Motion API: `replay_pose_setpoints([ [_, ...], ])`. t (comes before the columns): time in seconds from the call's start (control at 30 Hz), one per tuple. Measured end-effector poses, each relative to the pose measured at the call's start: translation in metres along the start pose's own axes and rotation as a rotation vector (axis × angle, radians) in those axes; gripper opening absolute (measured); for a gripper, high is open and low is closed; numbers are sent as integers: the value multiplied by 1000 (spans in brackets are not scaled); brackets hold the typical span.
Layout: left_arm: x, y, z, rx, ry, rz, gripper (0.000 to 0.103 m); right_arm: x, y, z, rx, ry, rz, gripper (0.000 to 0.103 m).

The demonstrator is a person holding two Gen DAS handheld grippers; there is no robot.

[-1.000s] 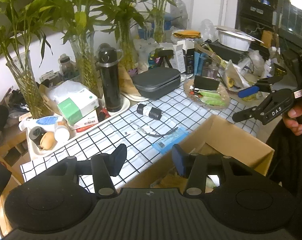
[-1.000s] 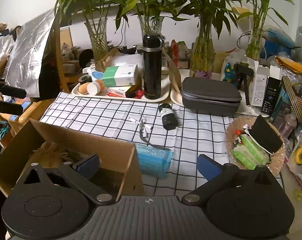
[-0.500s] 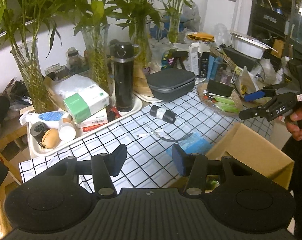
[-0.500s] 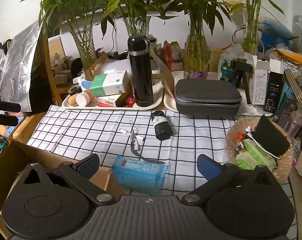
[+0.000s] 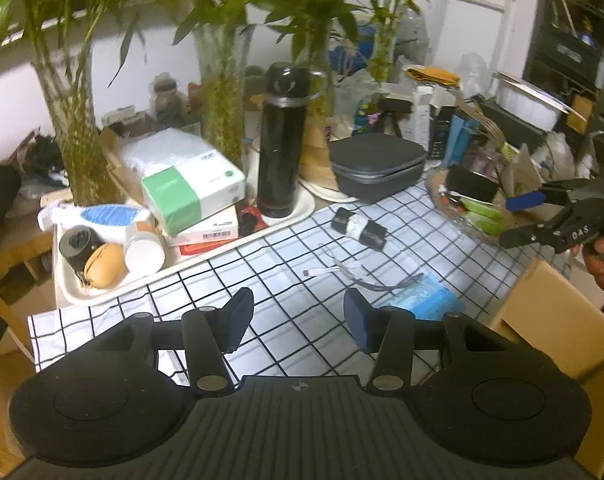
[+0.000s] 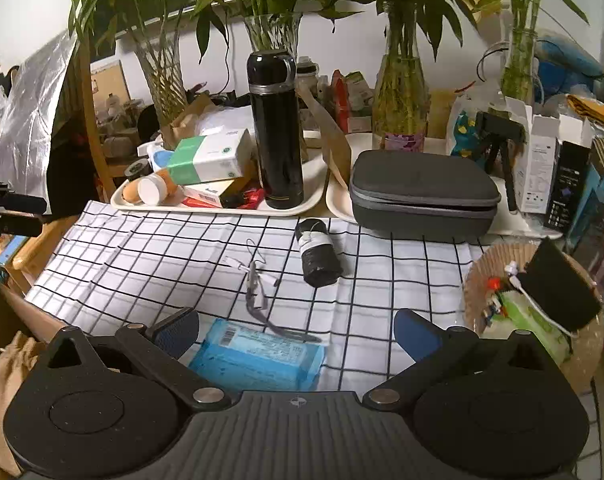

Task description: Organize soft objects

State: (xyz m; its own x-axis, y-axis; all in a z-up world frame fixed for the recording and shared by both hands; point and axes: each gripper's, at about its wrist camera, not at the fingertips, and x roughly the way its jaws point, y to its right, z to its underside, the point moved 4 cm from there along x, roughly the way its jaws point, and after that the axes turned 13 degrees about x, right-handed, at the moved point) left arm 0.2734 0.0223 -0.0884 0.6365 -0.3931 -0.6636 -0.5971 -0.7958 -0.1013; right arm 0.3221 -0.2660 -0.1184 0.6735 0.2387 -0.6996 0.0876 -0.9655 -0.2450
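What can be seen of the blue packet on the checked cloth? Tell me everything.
The blue packet is a flat, soft-looking rectangular pack in glossy light-blue wrap, with small print and a white barcode label near one corner. It lies flat on the black-and-white checked cloth, at the table's near edge. A thin grey cord trails onto its top. The open right gripper hangs just above it, fingers on either side, not touching as far as can be seen. In the left view it shows beside the cardboard box.

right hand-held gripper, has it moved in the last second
Yes. In the right wrist view the right hand-held gripper has shifted right and forward: the cardboard box has nearly left view, and the blue wipes pack now lies between its open fingers.
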Motion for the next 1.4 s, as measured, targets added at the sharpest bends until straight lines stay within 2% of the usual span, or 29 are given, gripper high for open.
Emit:
replay_pose_setpoints([
  [0.33, 37, -25, 2, -42, 15, -36, 49, 35, 8, -15, -74, -27, -30, 102],
  [0.47, 53, -32, -2, -69, 32, -36, 49, 52, 9, -17, -111, -60, -48, 95],
  [0.67, 79, -39, -5, -109, 53, -41, 49, 78, 8, -20, -174, -103, -84, 91],
  [0.73, 88, -38, -6, -101, 51, -41, 49, 88, 7, -20, -192, -124, -109, 87],
  [0.9, 104, -37, -2, -74, 54, 2, 49, 113, 3, -15, -254, -184, -138, 61],
  [1.13, 124, -32, 7, -21, 22, 6, 49, 142, -10, -5, -313, -256, -211, 49],
  [1.3, 130, -25, 15, 43, 6, 0, 49, 160, -24, 6, -371, -294, -212, 29],
  [1.4, 132, -20, 16, 76, 15, -8, 49, 169, -27, 9, -374, -312, -221, 24],
])
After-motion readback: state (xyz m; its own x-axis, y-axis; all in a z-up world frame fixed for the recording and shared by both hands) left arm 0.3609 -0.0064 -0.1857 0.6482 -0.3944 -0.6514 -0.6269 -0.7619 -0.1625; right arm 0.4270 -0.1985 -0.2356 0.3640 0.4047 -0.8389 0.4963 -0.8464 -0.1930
